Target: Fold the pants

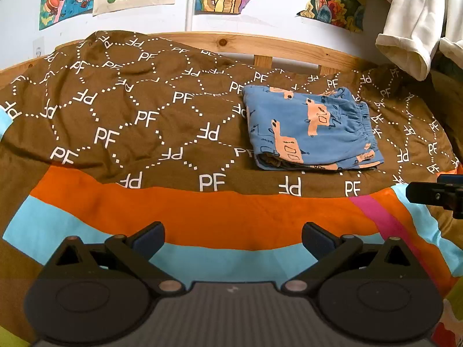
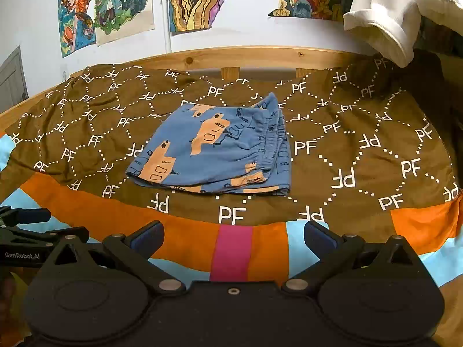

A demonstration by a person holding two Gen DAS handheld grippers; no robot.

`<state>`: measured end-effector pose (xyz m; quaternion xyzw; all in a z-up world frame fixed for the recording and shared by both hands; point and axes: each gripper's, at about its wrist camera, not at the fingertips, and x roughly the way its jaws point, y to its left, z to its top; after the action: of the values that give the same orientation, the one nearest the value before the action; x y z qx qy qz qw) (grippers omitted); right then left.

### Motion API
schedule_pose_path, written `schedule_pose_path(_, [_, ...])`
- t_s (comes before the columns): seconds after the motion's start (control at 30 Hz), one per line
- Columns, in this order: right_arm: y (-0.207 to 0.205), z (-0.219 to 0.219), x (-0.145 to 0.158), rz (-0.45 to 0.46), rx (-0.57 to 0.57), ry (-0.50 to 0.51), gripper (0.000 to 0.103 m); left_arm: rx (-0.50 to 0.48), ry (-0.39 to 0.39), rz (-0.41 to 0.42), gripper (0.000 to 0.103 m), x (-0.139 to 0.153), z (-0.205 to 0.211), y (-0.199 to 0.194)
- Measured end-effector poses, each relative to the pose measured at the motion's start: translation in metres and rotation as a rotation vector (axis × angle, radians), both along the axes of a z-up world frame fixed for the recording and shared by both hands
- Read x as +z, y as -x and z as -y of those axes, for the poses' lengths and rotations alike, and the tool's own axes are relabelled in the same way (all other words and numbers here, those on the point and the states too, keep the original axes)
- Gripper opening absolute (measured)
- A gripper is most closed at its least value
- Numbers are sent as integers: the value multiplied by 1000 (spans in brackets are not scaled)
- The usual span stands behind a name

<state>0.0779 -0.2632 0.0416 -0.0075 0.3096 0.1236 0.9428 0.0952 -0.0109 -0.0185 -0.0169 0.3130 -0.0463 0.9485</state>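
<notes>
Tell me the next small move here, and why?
Probably just hold back: the blue pants already lie folded in a compact stack on the brown blanket, and both the left gripper and right gripper are open, empty and clear of them.

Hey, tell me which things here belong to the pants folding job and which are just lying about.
Part of the job:
- blue pants, folded into a stack on the bed
- left gripper, open, holding nothing
- right gripper, open, holding nothing

Just lying about:
- brown PF blanket under the pants
- white garment hanging at upper right
- drawings on the wall
</notes>
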Motion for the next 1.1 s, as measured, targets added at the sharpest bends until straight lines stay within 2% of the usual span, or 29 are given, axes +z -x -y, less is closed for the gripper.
schedule_pose_path(0.37, [0,-1,-2,-8,8,0,102,-1,-27,-21,103,-2,2,-1])
schedule_pose_path(0.53, [-1,-1,-2,-13,11,-2,102,33,-87,-36,103,-1,8,-2])
schedule_pose_path(0.67, [-1,-2,-3,-16,22,-5,102,19,-147,-44,103,-2,13,-5])
schedule_pose_path(0.83, [-1,-3,-2,-17,27,-10,102,9,-122,-64,103,-3,12,-7])
schedule_pose_path(1.1, [-1,-3,-2,-16,30,-11,102,1,-139,-51,103,-3,11,-6])
